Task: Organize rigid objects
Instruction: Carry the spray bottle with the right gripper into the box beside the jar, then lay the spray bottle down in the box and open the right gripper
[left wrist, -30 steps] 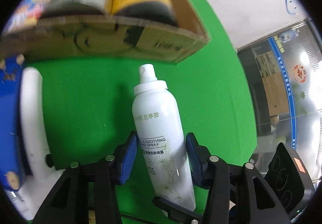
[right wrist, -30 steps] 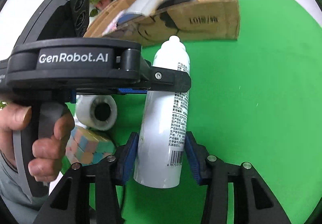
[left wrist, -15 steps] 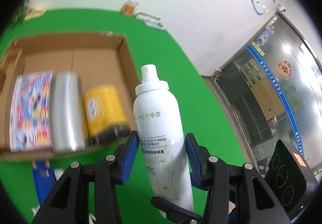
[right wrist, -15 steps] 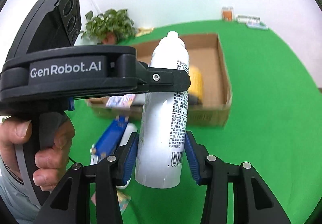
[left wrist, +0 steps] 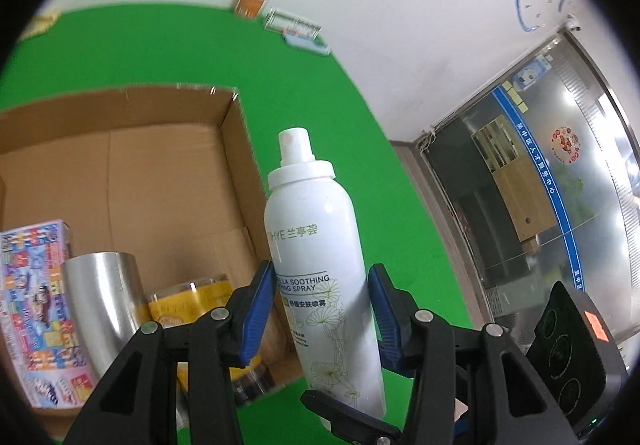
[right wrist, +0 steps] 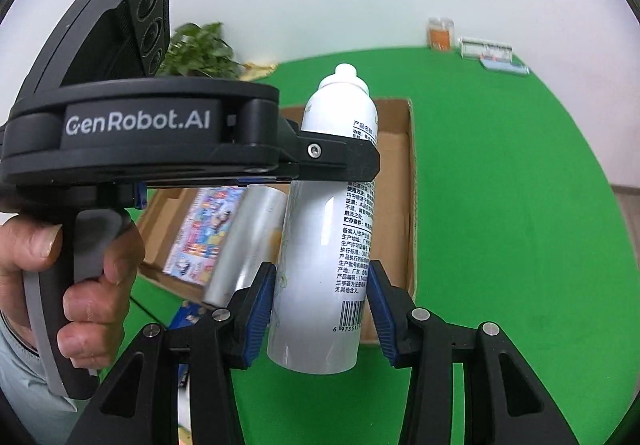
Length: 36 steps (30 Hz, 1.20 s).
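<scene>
Right wrist: left gripper [right wrist: 362, 161] | right gripper [right wrist: 320, 305] | both fingers grasping spray bottle [right wrist: 320, 245] over box [right wrist: 404, 205]

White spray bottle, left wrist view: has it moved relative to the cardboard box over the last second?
Yes. The white spray bottle, shut in both grippers, has risen and come over the open brown cardboard box, beside its right wall.

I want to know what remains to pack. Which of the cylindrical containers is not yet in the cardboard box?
The white spray bottle; both grippers hold it, while the silver cylinder and yellow jar lie inside.
</scene>
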Each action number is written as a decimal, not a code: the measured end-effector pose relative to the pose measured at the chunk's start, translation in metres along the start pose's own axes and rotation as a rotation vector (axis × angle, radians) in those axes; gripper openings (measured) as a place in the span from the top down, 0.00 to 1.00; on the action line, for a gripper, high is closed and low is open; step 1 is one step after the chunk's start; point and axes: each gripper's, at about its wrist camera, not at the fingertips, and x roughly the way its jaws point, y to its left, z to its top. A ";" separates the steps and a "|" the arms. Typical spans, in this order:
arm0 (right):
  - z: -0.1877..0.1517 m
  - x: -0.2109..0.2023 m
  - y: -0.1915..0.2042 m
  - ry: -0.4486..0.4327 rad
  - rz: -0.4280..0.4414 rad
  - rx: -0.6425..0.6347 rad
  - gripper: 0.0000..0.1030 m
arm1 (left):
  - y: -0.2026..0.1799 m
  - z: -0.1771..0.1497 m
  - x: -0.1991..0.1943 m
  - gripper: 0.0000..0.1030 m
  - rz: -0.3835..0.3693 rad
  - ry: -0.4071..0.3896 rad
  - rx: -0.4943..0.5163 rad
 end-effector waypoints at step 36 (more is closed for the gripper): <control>0.013 0.101 -0.017 0.221 -0.106 0.050 0.59 | 0.047 0.050 0.081 0.68 0.144 0.186 -0.033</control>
